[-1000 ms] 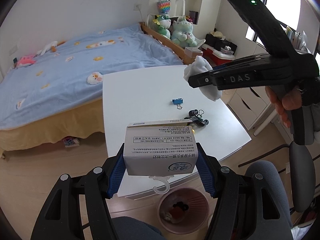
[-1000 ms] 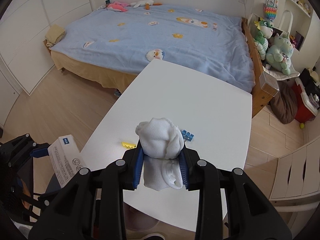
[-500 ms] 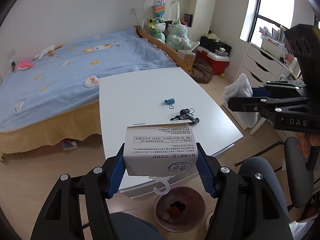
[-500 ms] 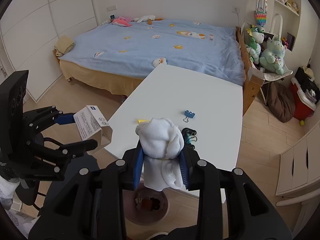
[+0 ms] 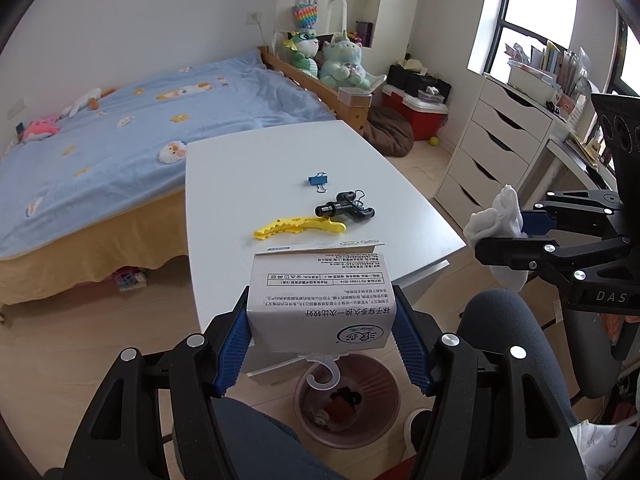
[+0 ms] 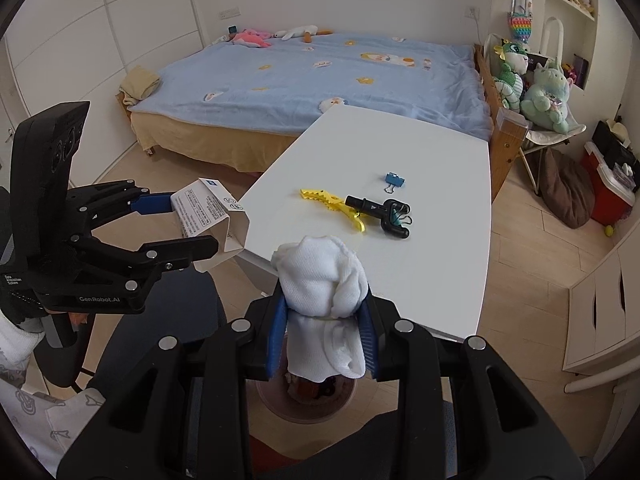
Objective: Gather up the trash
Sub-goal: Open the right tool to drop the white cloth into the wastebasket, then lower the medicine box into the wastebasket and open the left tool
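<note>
Left gripper (image 5: 322,334): jaws set wide, blue pads clamped on both sides of a white cardboard box (image 5: 320,300). Box printed with black text and a round blue logo, top flap open, clear plastic hook hanging from its near end. Held in the air off the near edge of the tabletop (image 5: 248,184), above the floor.

Right gripper (image 6: 323,334): jaws narrow, pads pressed on a bunched white cloth (image 6: 322,280), apparently a sock, which bulges above the pads and droops below them. Held off the near edge of the tabletop, directly above the bin.

Waste bin (image 5: 346,400): round, pinkish, standing on the wooden floor beside the near edge of the tabletop. Holds some scraps, dark and red among them; not identifiable further.

Tabletop, white, rectangular. Items lying toward its near edge:
- Yellow toothed hair clip (image 5: 300,226), nearest the near edge.
- Black plastic fitting (image 5: 344,210), touching the yellow clip's end; black wire loops lie against it.
- Blue binder clip (image 5: 318,180), just beyond the black fitting, apart from it.

Surroundings: bed with blue cover (image 5: 120,128) beyond the far edge of the tabletop; plush toys (image 5: 340,66) by the bed frame; white drawer unit (image 5: 492,148); grey chair seat (image 5: 516,344) below the grippers.
</note>
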Tool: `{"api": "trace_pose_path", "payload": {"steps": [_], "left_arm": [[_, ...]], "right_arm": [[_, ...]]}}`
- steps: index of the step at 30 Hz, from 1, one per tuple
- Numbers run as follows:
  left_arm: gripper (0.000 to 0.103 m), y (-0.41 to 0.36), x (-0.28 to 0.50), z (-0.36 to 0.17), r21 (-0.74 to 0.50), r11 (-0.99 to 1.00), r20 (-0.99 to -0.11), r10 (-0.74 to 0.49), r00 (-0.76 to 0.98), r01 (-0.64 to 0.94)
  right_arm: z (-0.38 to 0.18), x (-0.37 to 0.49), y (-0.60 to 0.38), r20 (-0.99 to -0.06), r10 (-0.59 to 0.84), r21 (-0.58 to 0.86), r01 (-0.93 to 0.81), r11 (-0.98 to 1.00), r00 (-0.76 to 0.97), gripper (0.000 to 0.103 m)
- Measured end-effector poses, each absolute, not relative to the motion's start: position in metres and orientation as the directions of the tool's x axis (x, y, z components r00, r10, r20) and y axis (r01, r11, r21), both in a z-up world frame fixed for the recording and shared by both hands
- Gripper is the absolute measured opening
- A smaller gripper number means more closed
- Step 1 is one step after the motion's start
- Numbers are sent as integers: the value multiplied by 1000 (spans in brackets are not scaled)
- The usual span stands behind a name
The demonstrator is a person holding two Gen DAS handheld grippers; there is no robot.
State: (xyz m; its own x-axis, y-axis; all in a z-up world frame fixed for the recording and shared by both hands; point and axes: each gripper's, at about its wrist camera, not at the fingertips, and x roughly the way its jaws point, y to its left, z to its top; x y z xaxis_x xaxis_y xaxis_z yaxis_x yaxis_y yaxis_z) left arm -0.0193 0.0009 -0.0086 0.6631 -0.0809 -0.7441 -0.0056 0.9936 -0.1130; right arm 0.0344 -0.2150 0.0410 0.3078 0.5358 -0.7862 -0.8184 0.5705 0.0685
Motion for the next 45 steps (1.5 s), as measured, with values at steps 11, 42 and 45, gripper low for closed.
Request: {"api": "trace_pose_path", "payload": {"steps": [11, 42, 45], "left_arm": [[63, -4, -34, -2, -109, 994, -736, -88, 672, 10], [63, -27, -31, -2, -93, 991, -752, -134, 645, 97], [63, -32, -30, -3, -91, 990, -757, -141, 638, 111]], "right_arm": [[23, 16, -216, -804, 556, 135, -846, 515, 211, 38], [36, 34, -240, -782, 520, 84, -768, 635, 345, 96], [38, 38, -246, -779, 514, 80, -755, 651, 360, 96]]}}
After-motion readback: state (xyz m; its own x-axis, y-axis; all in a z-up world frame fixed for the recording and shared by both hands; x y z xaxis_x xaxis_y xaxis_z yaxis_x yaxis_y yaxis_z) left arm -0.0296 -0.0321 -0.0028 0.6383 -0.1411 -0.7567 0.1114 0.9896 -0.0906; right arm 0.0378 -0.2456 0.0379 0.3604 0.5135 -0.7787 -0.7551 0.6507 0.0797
